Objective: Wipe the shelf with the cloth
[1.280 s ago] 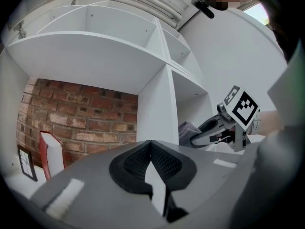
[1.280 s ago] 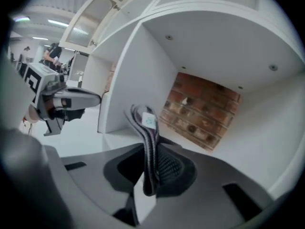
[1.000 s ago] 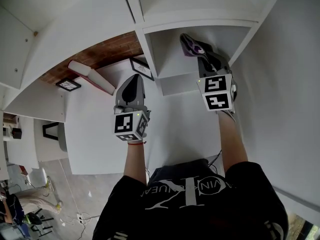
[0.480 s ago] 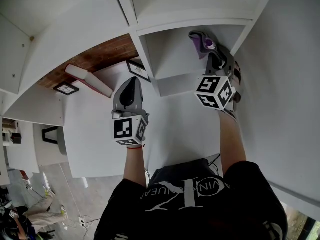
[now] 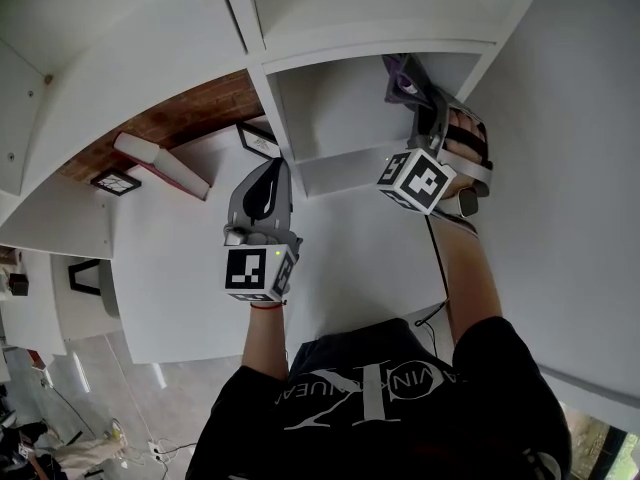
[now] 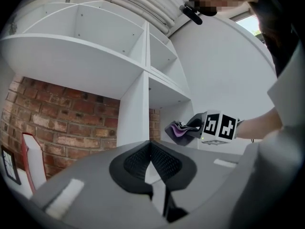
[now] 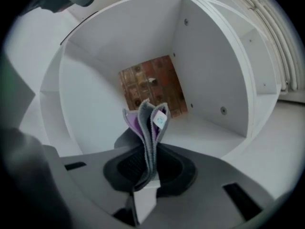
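No wiping mark shows yet, I'd judge: R gripper clamps the cloth inside the shelf, L gripper closed & empty just outside it.

Cloth farther into shelf

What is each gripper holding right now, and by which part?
The right gripper pinches the cloth by one bunched end, the rest sticking out past the jaws. The left gripper is shut, holding nothing.
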